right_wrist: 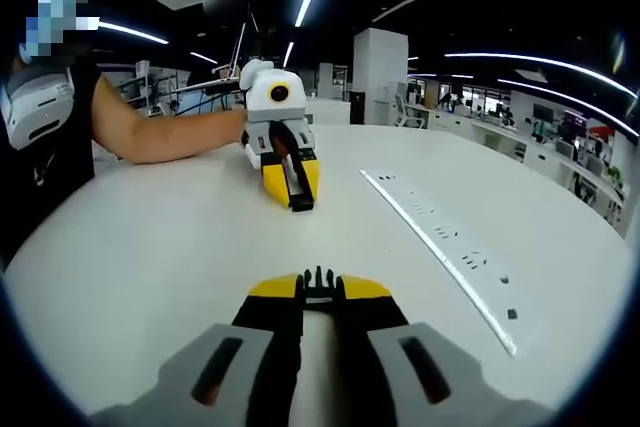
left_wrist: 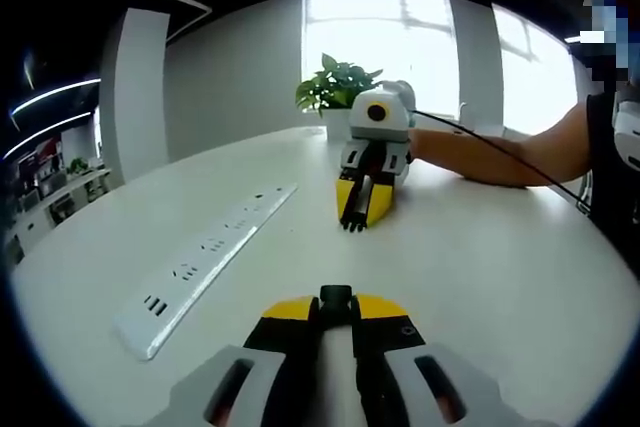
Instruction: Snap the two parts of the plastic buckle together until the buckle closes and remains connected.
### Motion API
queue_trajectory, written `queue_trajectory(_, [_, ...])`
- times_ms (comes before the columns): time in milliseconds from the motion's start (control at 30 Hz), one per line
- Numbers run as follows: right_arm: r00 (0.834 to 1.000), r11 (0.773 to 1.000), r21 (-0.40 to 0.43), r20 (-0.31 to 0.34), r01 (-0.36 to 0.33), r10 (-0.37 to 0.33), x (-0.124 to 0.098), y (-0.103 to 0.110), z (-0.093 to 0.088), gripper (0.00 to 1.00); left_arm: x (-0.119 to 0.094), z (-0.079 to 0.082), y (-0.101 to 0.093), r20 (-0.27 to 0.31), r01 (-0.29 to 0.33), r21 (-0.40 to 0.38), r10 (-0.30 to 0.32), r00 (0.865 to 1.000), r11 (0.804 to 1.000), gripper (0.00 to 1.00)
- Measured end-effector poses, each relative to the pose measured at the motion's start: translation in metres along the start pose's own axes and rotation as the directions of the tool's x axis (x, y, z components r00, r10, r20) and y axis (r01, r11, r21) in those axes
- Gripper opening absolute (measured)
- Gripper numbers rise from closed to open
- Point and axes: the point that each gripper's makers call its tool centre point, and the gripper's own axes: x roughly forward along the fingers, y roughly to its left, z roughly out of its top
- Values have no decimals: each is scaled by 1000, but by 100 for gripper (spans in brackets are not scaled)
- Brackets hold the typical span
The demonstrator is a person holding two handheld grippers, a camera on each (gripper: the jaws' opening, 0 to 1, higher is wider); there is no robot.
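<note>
Between the yellow tips of my left gripper (left_wrist: 335,309) sits one black buckle part (left_wrist: 335,296), with the jaws shut on it. Across the white table (left_wrist: 480,277) my right gripper (left_wrist: 358,209) faces me, and a black pronged buckle part (left_wrist: 352,221) sticks out of its tips. In the right gripper view, my right gripper (right_wrist: 318,294) is shut on that pronged part (right_wrist: 318,278). The left gripper (right_wrist: 297,193) lies opposite on the table (right_wrist: 160,237) with its black part (right_wrist: 300,203) at the tips. A wide stretch of table separates the two parts.
A long white power strip (left_wrist: 205,262) lies on the table beside the line between the grippers, also seen as the power strip (right_wrist: 440,237). A potted plant (left_wrist: 335,87) stands at the far edge. A person's forearm (left_wrist: 500,157) rests on the table behind the right gripper.
</note>
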Motion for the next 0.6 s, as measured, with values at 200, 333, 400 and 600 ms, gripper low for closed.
queue_trajectory(200, [1000,1000,-1,1,1,-1,0,0,0,12,0,0,0,1,4,9,-4,1000,1000,12])
queue_trajectory(333, [1000,1000,-6,1,2,-2,0,0,0,11,0,0,0,-1,3,7,-3,1000,1000,12])
queue_trajectory(400, [1000,1000,-9,1,5,-5,0,0,0,11,0,1,4,7,-24,17,24,1000,1000,12])
queue_trajectory(600, [1000,1000,-11,-2,5,-5,0,2,1,11,-4,7,0,42,0,14,-1,999,1000,11])
